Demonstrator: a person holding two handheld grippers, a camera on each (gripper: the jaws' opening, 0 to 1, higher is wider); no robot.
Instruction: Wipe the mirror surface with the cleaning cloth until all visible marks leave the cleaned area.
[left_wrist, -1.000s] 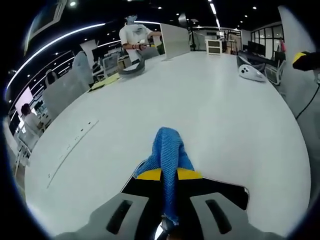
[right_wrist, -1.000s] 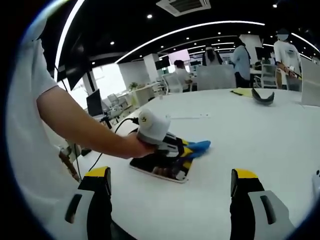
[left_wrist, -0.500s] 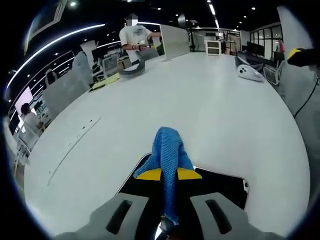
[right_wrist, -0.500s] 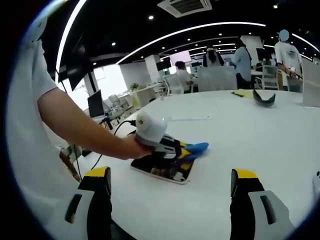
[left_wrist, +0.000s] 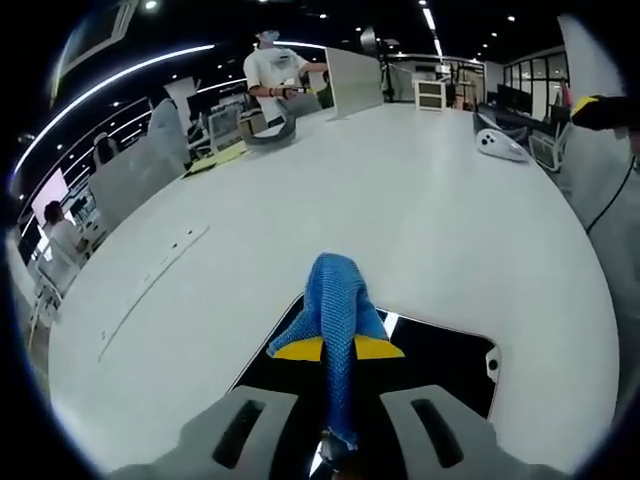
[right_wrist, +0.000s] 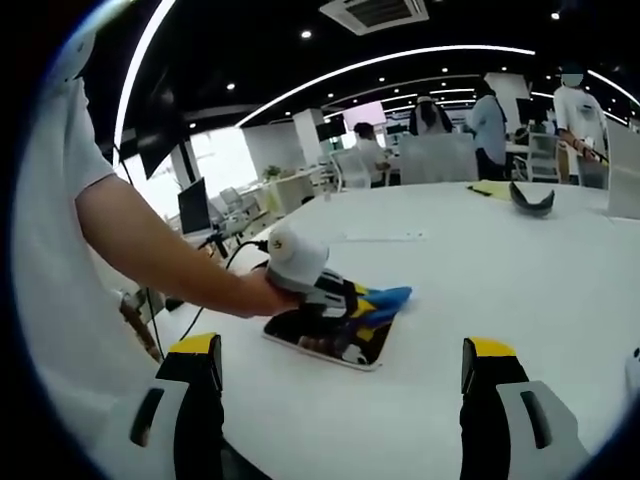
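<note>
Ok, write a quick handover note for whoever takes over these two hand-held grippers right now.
Left hand-held gripper: shut on the blue cloth, pressed onto the mirror lying flat on the white table.
Right hand-held gripper: open, holding nothing, held back from the mirror and pointed at it.
Done: cloth is on the glass, wiping is under way.
Left: whether marks remain cannot be judged from here; cover the whole surface, check it, then stop. Keep the mirror and cloth in sight.

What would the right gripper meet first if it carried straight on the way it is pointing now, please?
Probably the bare white table: the right gripper is open, aimed between the mirror to its left and empty tabletop ahead. Depth is hard to judge.
</note>
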